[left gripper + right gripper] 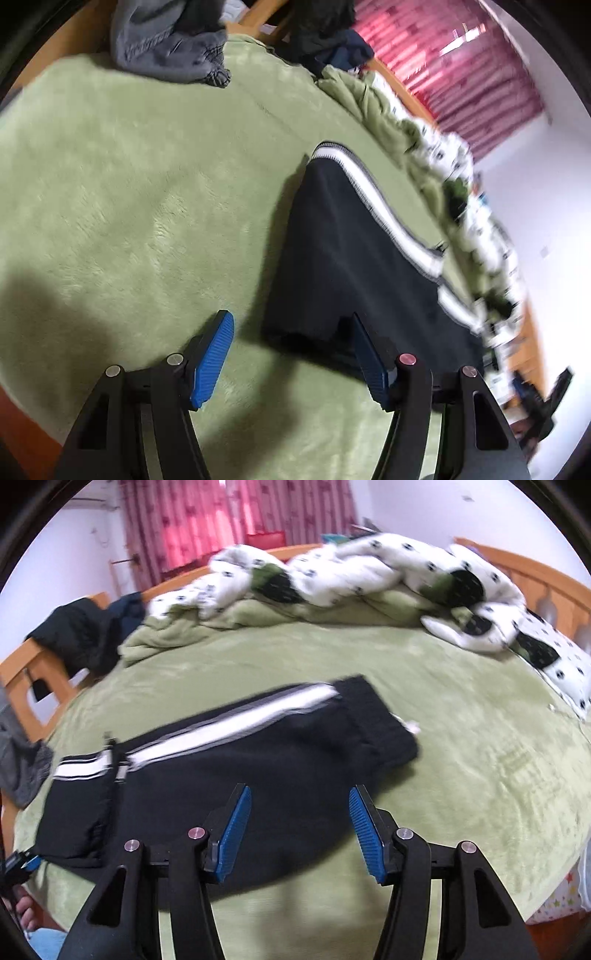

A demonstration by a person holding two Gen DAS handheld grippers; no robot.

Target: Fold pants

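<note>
On green blanket [461, 746] w/ pink curtains [192, 524] behind: pants [229, 760].

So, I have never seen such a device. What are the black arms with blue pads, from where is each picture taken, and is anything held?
They are two hand-held grippers; a person carries one in each hand. Each has a camera looking forward along its two fingers. One picture is from the left gripper, the other from the right gripper. Both are open and hold nothing. On the green blanket lie black pants with a white side stripe, one end folded over. A white spotted quilt is bunched behind, and grey clothes lie at the far edge.
</note>
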